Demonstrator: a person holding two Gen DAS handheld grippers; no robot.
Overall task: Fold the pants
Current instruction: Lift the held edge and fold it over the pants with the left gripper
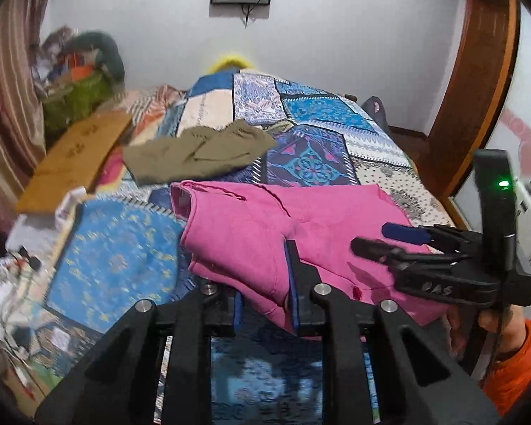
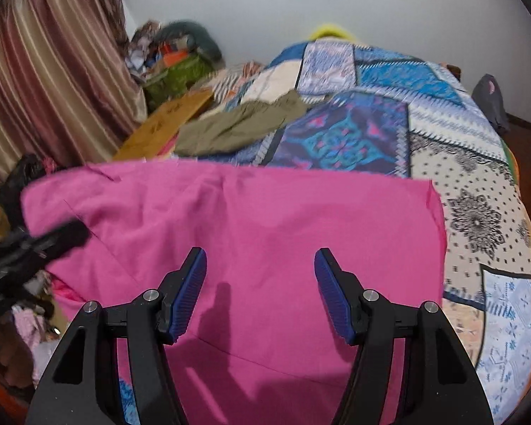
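Pink pants (image 2: 251, 233) on the bed, one gripper holding, one waiting.
Left gripper (image 1: 265, 304) has its fingers pinched tight on the near edge of the pants, low in the frame, likely to lift it for a fold. Right gripper (image 2: 260, 294) hangs over the cloth with fingers wide apart, holding nothing. Green pants (image 1: 198, 152) lie farther back on the patchwork bedspread (image 1: 318, 131).

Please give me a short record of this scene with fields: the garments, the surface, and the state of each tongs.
surface: bed with patchwork quilt
main garment: pink pants, spread near the front edge of the bed
other garment: olive pants, farther back, untouched
left tongs: closed on a fold of the pink pants
right tongs: open, above the pink pants, holding nothing
background: striped curtain, cardboard piece
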